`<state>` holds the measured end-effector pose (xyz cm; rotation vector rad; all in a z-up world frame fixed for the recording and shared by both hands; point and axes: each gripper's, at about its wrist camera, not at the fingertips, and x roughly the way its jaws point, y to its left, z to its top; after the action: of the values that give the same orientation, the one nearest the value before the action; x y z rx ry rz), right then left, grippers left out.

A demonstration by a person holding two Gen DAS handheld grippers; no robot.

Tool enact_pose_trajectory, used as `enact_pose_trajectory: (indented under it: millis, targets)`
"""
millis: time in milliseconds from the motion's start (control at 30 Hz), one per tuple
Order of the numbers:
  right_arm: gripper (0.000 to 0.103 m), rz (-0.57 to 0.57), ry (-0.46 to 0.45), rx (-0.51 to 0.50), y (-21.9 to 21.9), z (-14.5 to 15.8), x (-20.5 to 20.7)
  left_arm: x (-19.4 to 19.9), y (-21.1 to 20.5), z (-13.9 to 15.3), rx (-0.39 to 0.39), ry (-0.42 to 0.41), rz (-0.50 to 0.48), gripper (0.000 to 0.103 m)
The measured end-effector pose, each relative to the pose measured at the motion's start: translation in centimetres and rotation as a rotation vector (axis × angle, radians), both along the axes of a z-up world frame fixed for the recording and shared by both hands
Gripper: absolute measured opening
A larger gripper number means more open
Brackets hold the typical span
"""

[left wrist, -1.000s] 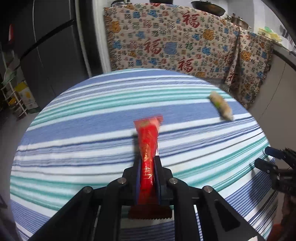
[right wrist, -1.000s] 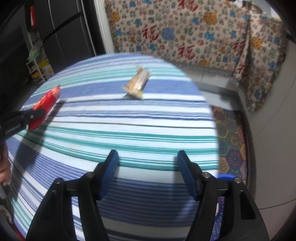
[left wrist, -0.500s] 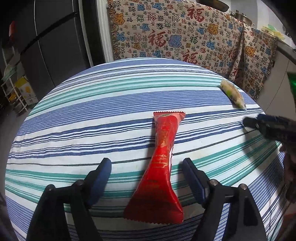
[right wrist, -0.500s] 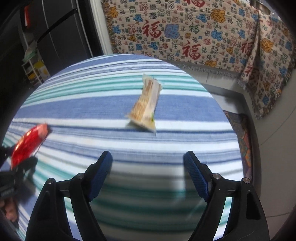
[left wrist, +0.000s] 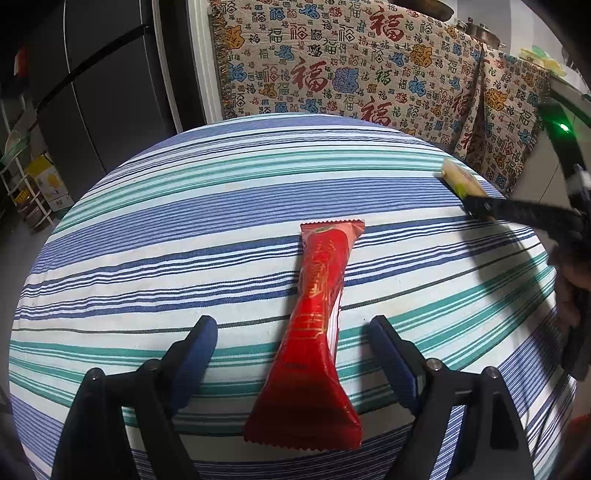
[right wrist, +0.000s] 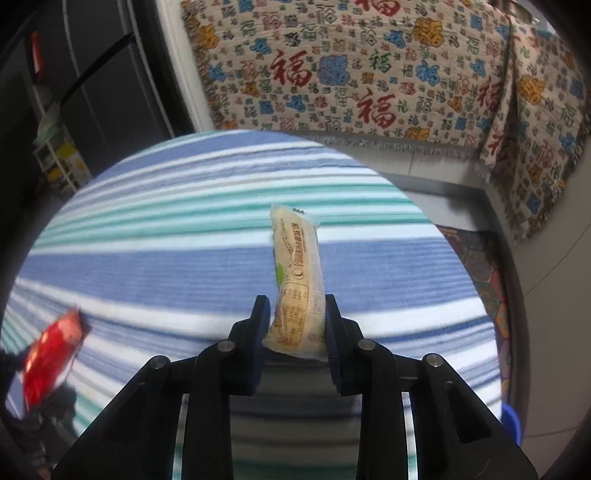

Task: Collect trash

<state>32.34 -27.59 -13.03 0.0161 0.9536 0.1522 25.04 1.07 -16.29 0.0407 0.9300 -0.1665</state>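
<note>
Your right gripper (right wrist: 294,325) has just closed and pinches the pale wrapper (right wrist: 297,280) near its low end. It looks light, crinkly and slippery. Your left gripper (left wrist: 291,354) has just opened wide; the red wrapper (left wrist: 314,332) lies between its jaws on the striped table (left wrist: 147,236), close to your edge, with lots of room around.

a: what sort of place is this?
b: a home, likely a kitchen or dining corner. a round table (left wrist: 155,206) wears a striped cloth, and a patterned throw (left wrist: 332,74) with red characters hangs behind it.
a: anything else?
b: a dark fridge (left wrist: 103,85) at the left, pots (left wrist: 476,31) up on the counter, a patterned rug (right wrist: 484,266) on the tiled floor.
</note>
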Motion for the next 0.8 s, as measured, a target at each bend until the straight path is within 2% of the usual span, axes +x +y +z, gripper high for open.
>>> enact_pose_trajectory:
  millis: [133, 300, 400, 467, 533, 800]
  targets:
    - [0.028, 0.078, 0.017, -0.035, 0.5, 0.2, -3.1, -0.1, 0.0, 0.0, -0.002, 0.001, 0.000, 0.088]
    - [0.028, 0.172, 0.010, -0.072, 2.6, 0.3, -9.4, -0.1, -0.1, 0.0, 0.000, 0.001, -0.003, 0.088]
    - [0.030, 0.218, 0.015, -0.078, 3.2, 0.4, -12.4, -0.4, -0.2, 0.1, 0.002, 0.005, -0.037, 0.088]
    - [0.035, 0.241, 0.022, -0.085, 3.1, 0.6, -13.7, -0.7, -0.2, 0.2, 0.002, 0.015, -0.054, 0.088]
    - [0.055, 0.245, 0.024, -0.089, 2.8, 0.6, -14.3, -1.1, -0.3, 0.3, 0.001, 0.027, -0.064, 0.088]
    - [0.064, 0.235, 0.000, -0.056, 2.0, 1.5, -13.7, -1.3, -0.9, 0.6, 0.011, 0.031, -0.064, 0.087]
